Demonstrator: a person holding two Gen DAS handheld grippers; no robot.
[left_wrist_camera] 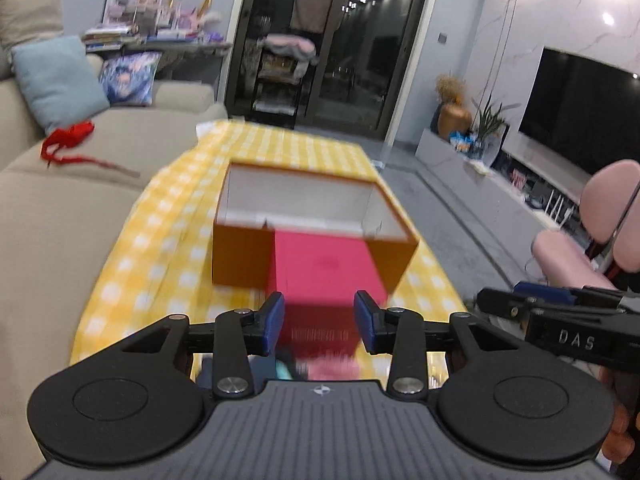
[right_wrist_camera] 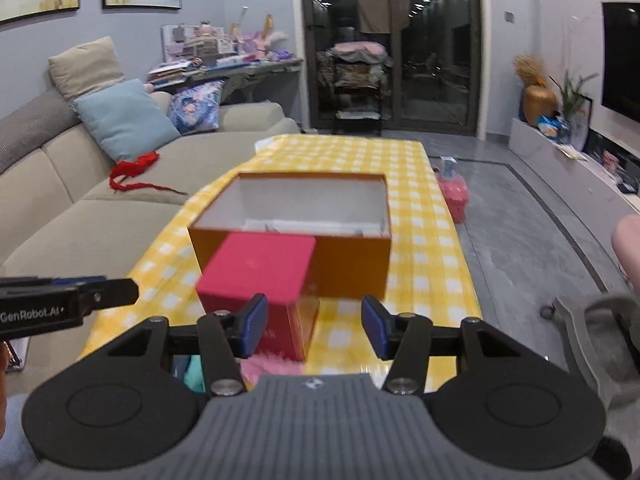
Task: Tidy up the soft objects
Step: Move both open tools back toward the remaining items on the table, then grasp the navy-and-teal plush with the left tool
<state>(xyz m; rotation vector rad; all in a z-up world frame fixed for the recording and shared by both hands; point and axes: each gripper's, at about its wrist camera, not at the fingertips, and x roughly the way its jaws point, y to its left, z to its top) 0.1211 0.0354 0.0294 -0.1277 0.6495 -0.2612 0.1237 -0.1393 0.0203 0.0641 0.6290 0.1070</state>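
Note:
An open orange box with a white inside stands on the yellow checked tablecloth. A red box stands against its near side. At the table's near edge, a pink fluffy thing and something teal lie mostly hidden beneath my grippers. My left gripper is open just short of the red box, nothing between its blue pads. My right gripper is open too, its left pad overlapping the red box's corner in the picture. Each gripper shows at the other view's edge.
A beige sofa runs along the table's left side, with cushions and a red cloth on it. A pink chair stands at the right. A pink basket sits on the grey floor by the table's far right corner.

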